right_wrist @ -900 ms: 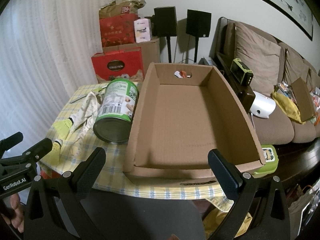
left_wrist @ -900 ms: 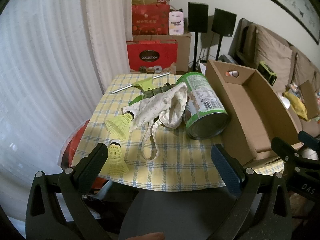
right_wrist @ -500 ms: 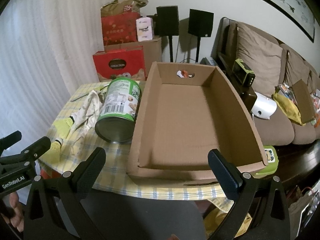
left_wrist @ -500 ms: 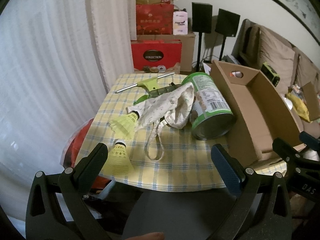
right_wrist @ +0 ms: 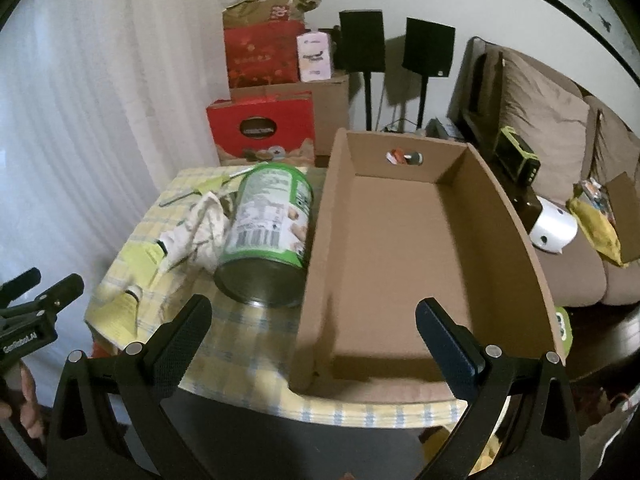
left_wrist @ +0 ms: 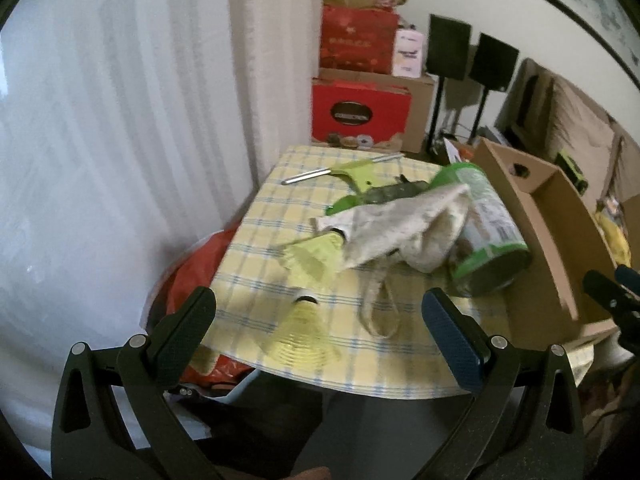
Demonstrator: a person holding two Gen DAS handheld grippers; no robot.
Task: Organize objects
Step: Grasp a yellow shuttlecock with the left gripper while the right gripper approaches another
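Observation:
An empty cardboard box (right_wrist: 404,248) stands on the right of the yellow checked table (right_wrist: 248,364); it also shows in the left wrist view (left_wrist: 560,220). A green can (right_wrist: 268,232) lies on its side next to it (left_wrist: 484,232). A white cloth bag (left_wrist: 404,228) drapes over a yellow shuttlecock (left_wrist: 312,254). A second shuttlecock (left_wrist: 300,340) lies at the front edge. A green tool with a metal rod (left_wrist: 352,172) lies at the back. My left gripper (left_wrist: 320,324) is open in front of the near shuttlecock. My right gripper (right_wrist: 312,328) is open before the box.
Red gift boxes and cartons (left_wrist: 360,112) are stacked behind the table beside two black speakers (right_wrist: 396,44). A white curtain (left_wrist: 120,140) hangs on the left. A brown sofa (right_wrist: 560,184) with clutter is on the right. A red bag (left_wrist: 196,264) lies under the table's left edge.
My left gripper has swung left and moved closer, so the near shuttlecock now lies between its fingers. My right gripper has moved in a little toward the box. Nothing on the table moved.

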